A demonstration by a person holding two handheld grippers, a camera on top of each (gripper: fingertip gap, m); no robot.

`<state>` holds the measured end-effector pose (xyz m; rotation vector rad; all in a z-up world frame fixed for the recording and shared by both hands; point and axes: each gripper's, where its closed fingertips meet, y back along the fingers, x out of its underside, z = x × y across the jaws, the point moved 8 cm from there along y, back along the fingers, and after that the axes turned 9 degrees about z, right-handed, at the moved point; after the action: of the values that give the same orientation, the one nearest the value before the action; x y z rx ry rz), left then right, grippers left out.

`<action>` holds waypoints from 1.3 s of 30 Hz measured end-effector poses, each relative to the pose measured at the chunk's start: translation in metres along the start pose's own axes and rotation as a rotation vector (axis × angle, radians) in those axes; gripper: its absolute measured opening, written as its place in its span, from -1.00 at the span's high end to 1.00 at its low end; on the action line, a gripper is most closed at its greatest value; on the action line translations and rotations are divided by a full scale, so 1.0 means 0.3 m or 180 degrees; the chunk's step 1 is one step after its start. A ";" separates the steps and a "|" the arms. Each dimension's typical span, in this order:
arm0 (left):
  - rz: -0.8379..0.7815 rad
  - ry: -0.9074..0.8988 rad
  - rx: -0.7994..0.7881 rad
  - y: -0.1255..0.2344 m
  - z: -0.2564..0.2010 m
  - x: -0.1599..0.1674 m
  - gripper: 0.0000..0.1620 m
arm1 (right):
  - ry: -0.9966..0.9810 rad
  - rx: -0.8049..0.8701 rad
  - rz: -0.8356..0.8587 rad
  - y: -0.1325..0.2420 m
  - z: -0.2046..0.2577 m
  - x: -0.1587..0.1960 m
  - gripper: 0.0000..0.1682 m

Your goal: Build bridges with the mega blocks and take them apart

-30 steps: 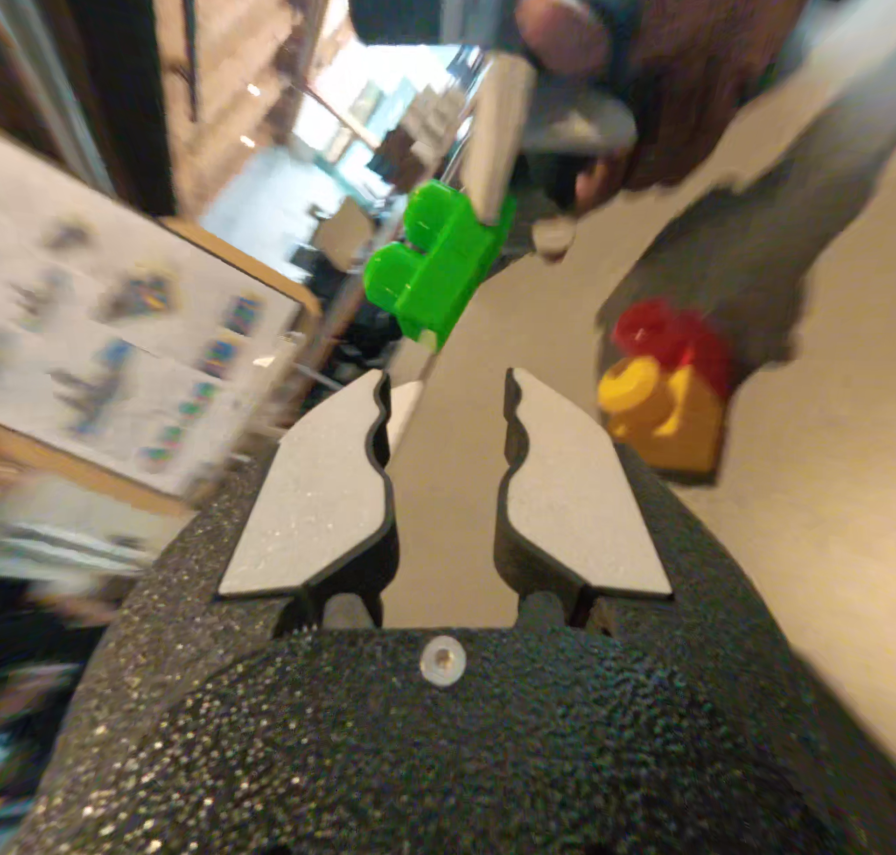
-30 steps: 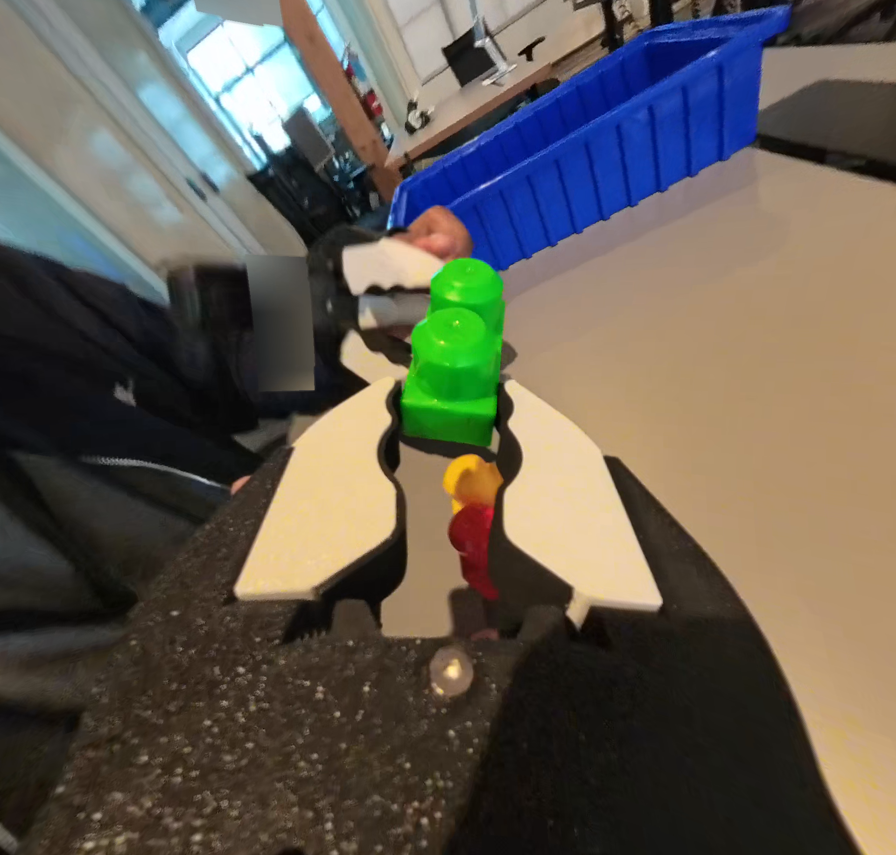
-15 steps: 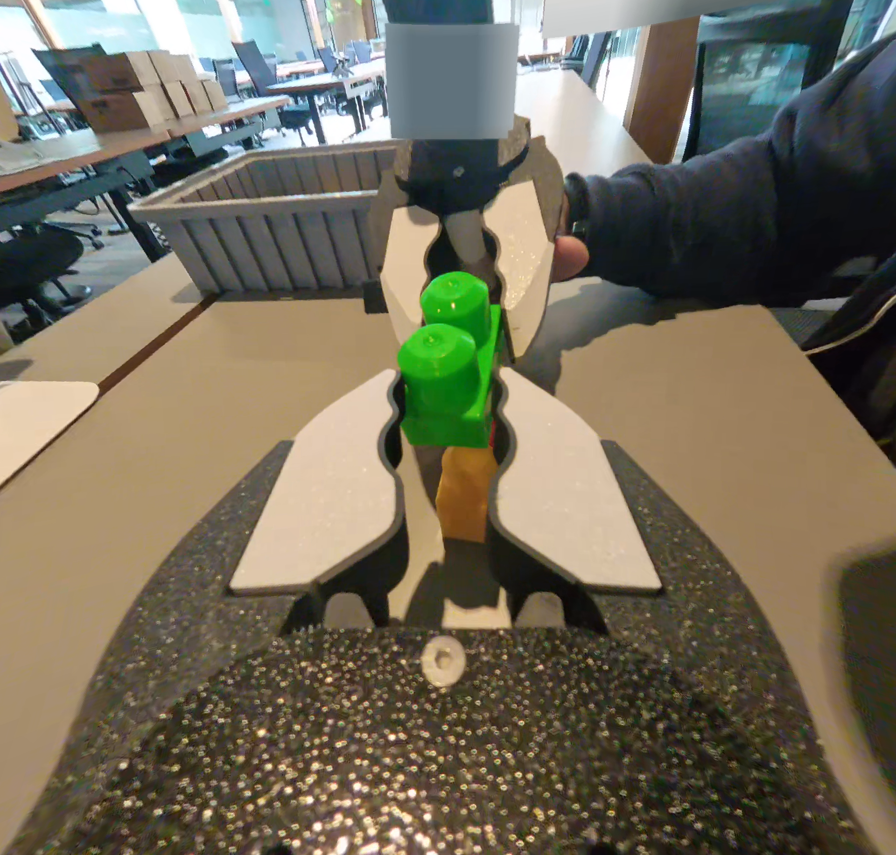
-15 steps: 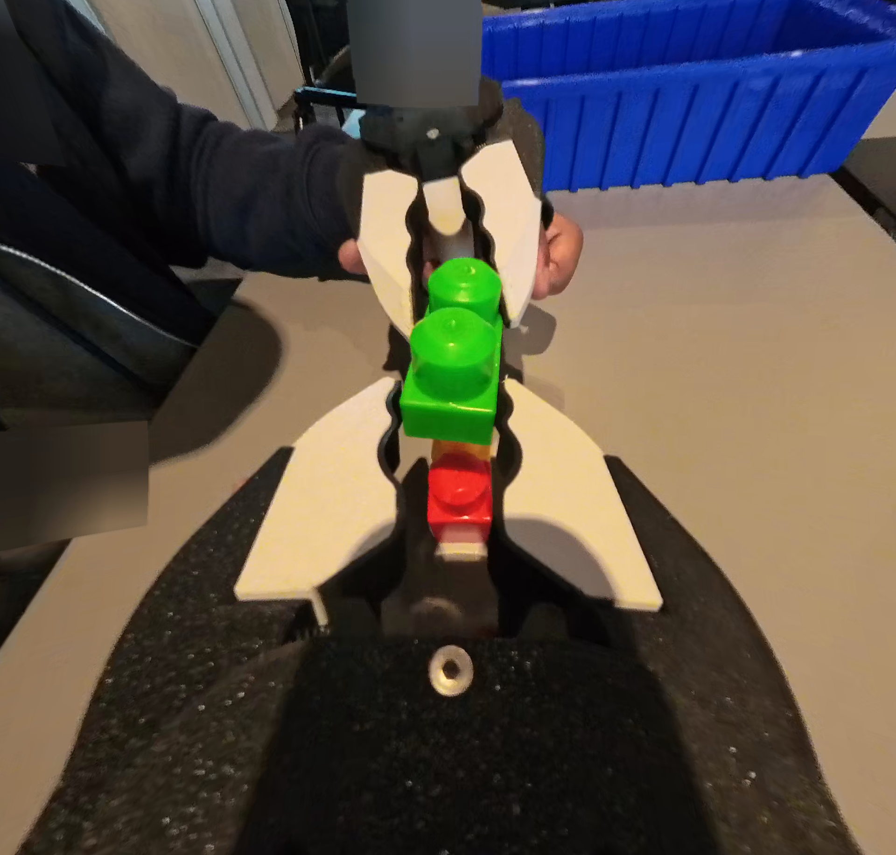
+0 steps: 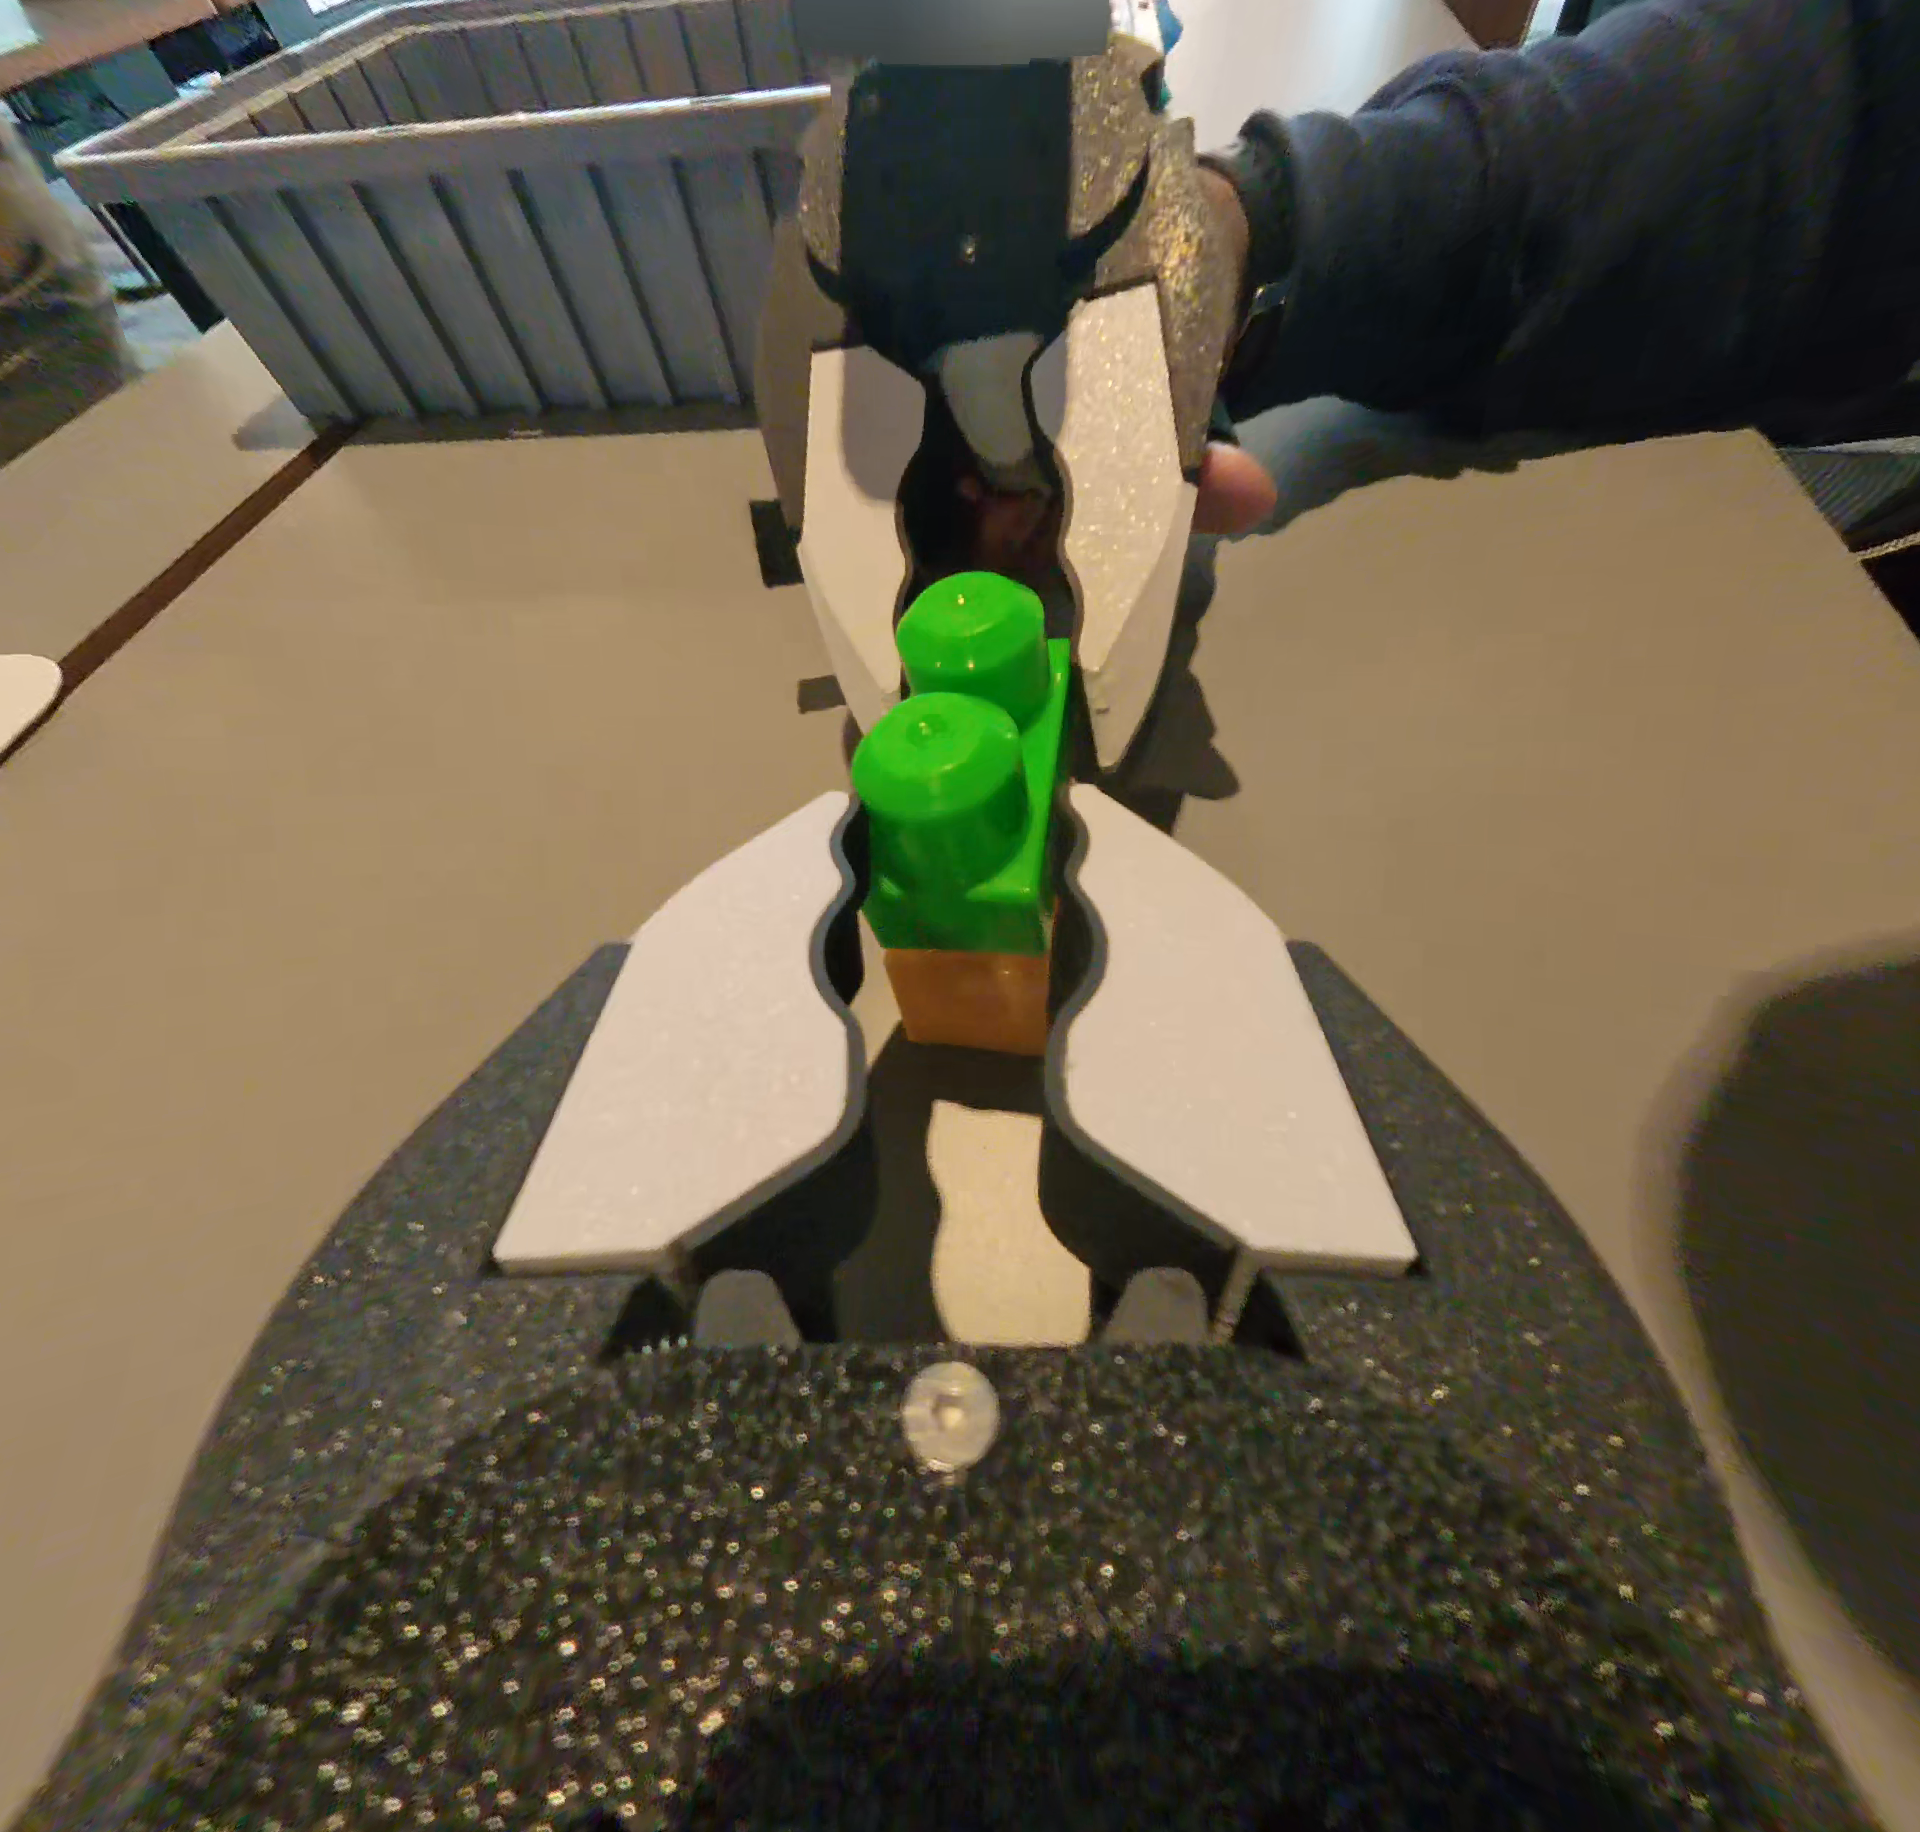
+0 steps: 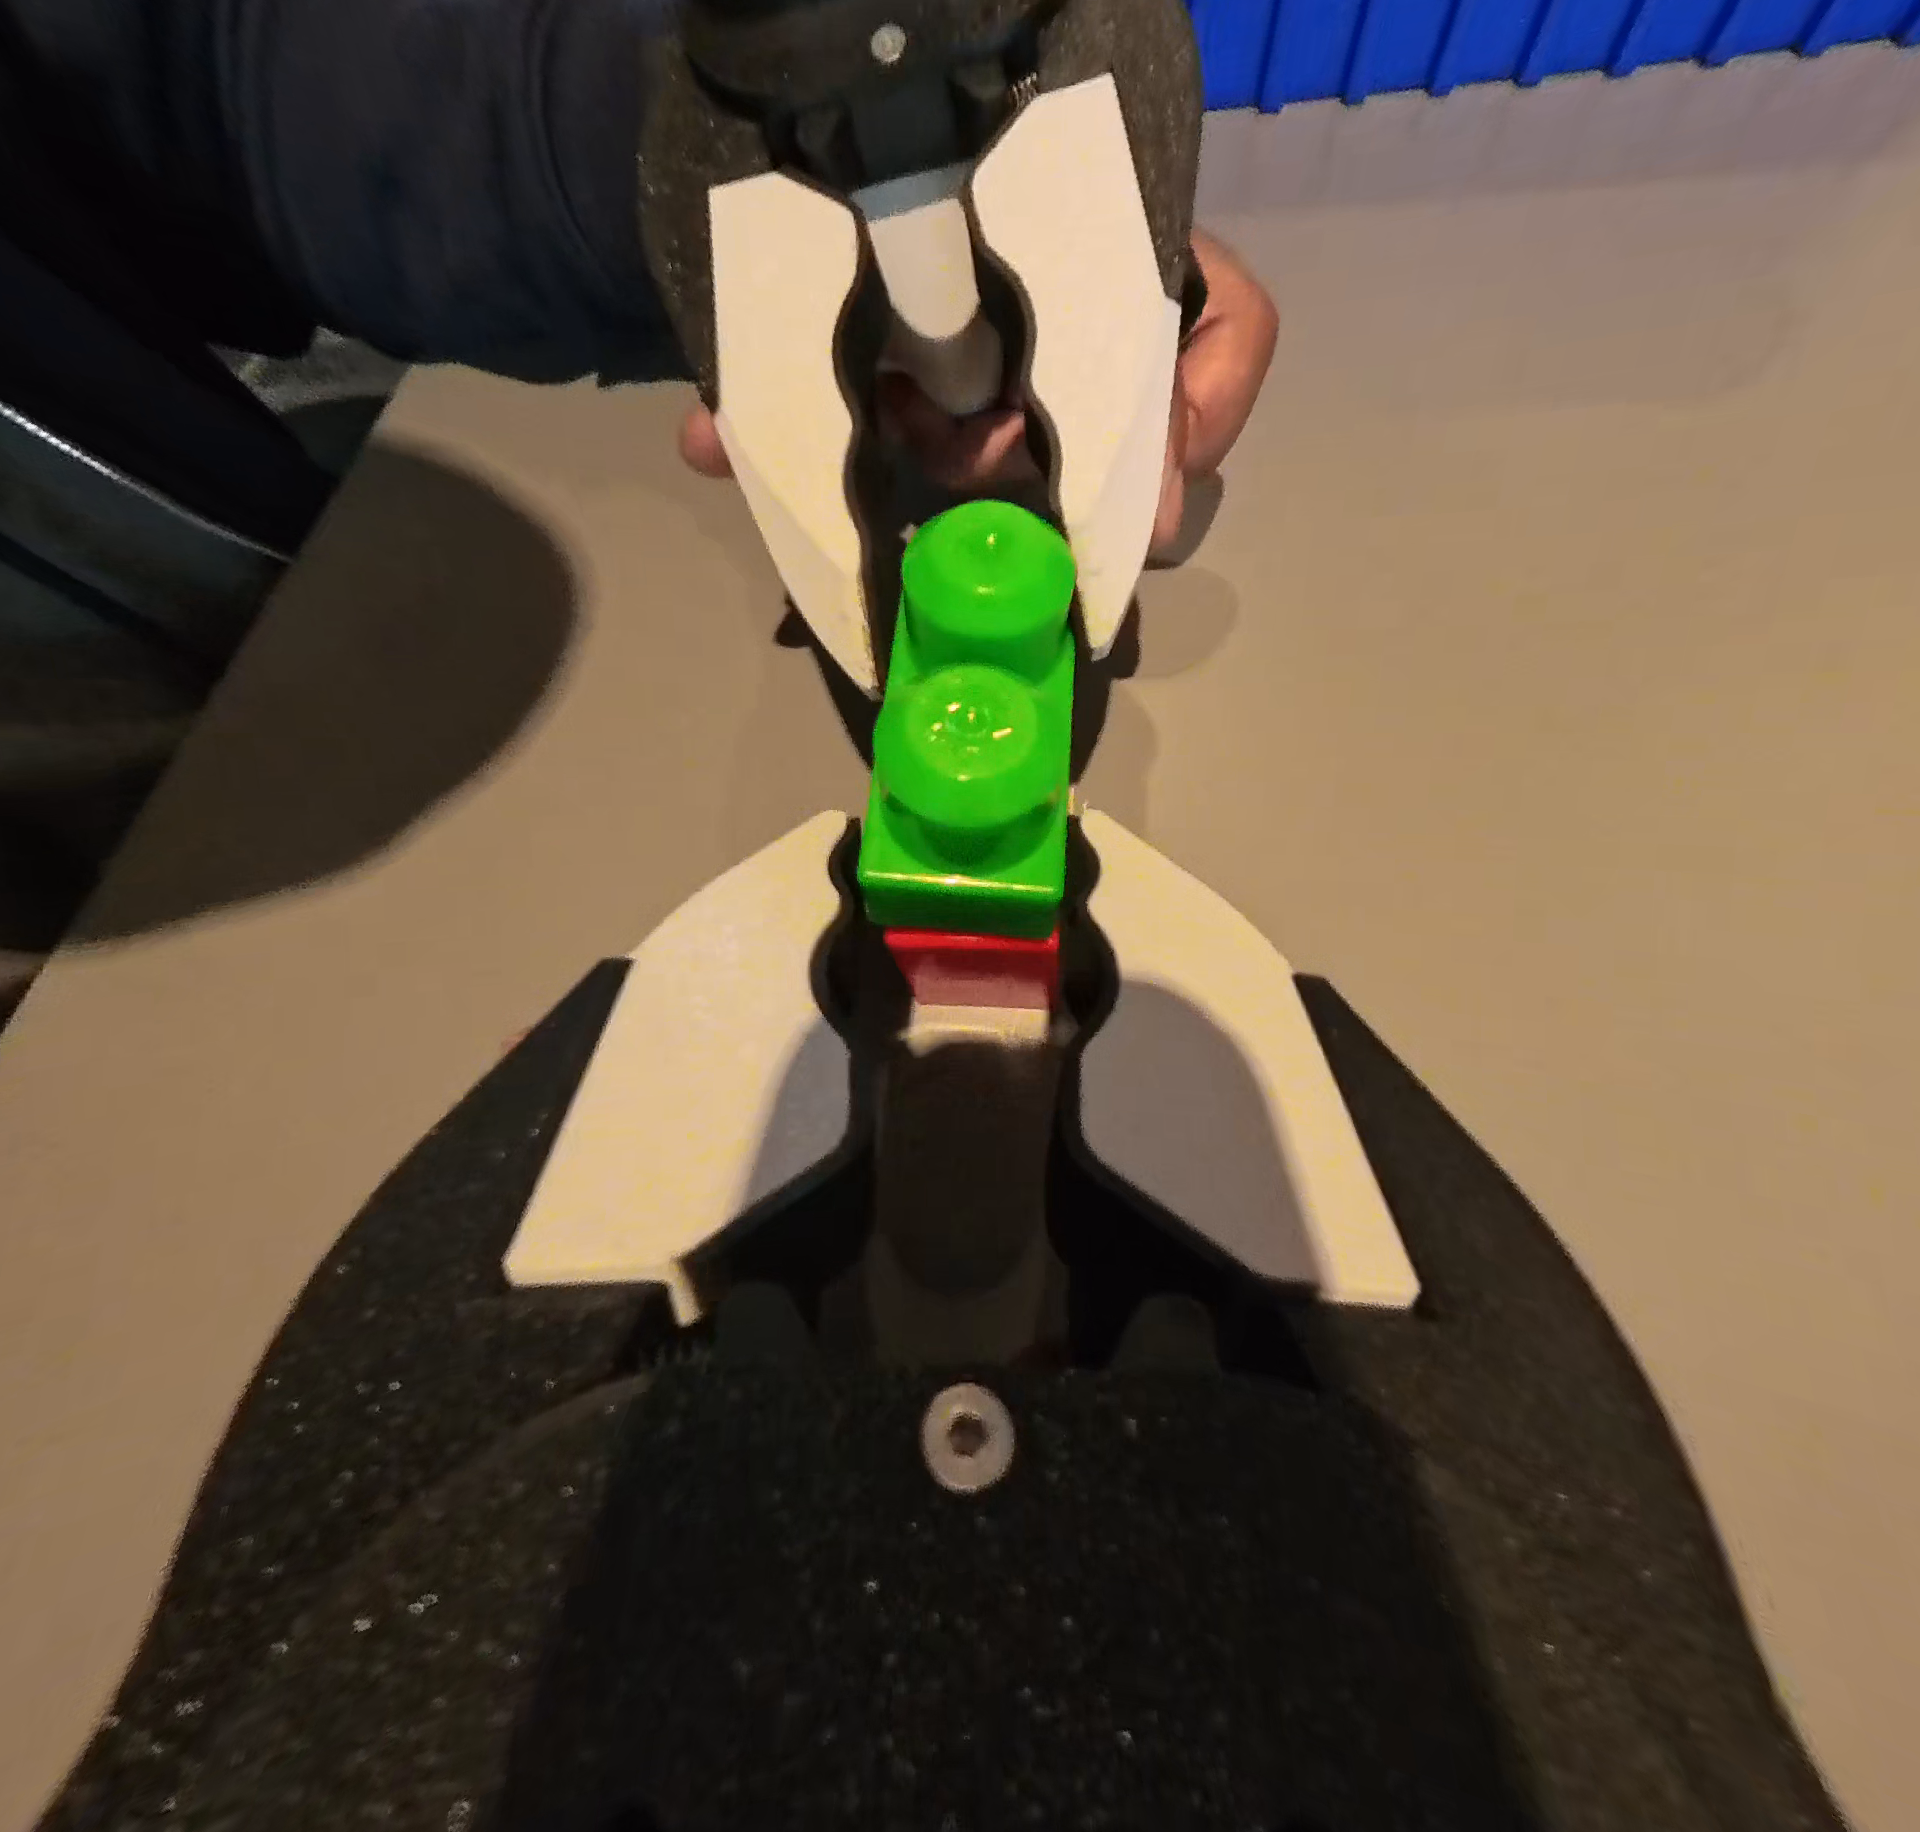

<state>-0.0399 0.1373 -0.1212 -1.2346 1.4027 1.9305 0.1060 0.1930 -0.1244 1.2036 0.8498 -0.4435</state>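
Observation:
A green two-stud block (image 5: 966, 826) lies across a yellow block (image 5: 971, 998) and a red block (image 6: 977, 961) on the tan table (image 5: 416, 743). The yellow block shows only in the left wrist view, the red only in the right wrist view. My left gripper (image 5: 961, 816) is shut on the green block's near end. My right gripper (image 5: 992, 722) faces it from the far side. In the right wrist view, my right gripper (image 6: 966, 826) is shut on the green block (image 6: 971, 795), and my left gripper (image 6: 982, 665) holds the far stud.
A grey ribbed bin (image 5: 436, 255) stands at the table's back in the left wrist view. A blue ribbed bin (image 6: 1558, 6) stands behind in the right wrist view. A person's dark sleeves (image 5: 1558, 224) and hands hold both grippers. A table seam (image 5: 187, 577) runs at the left. Both grippers' tips are close together, under 4 cm apart.
A second ago my right gripper held the green block in the air, apart from the red and yellow blocks. It now sits on them, and my left gripper has swung round and closed on it.

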 end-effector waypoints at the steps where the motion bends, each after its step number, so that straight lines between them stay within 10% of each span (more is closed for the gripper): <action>1: 0.0007 0.0011 -0.0001 0.000 0.000 0.000 0.60 | -0.0012 -0.0013 -0.0005 0.000 -0.001 0.000 0.56; 26: 0.0157 -0.0051 -0.0170 -0.009 -0.022 0.007 0.59 | -0.0150 0.0042 0.0004 -0.013 0.001 0.015 0.54; 34: -0.0107 -0.0024 -0.0198 0.074 -0.025 0.015 0.25 | -0.0172 0.0366 0.0157 -0.003 0.025 0.044 0.25; 39: 0.0701 -0.0213 -0.0146 0.024 -0.024 0.078 0.42 | -0.0192 0.0534 0.0364 -0.027 0.020 0.046 0.39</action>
<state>-0.0543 0.1248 -0.1382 -1.0625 1.5216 2.1404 0.1108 0.1863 -0.1394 1.3794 0.6986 -0.4624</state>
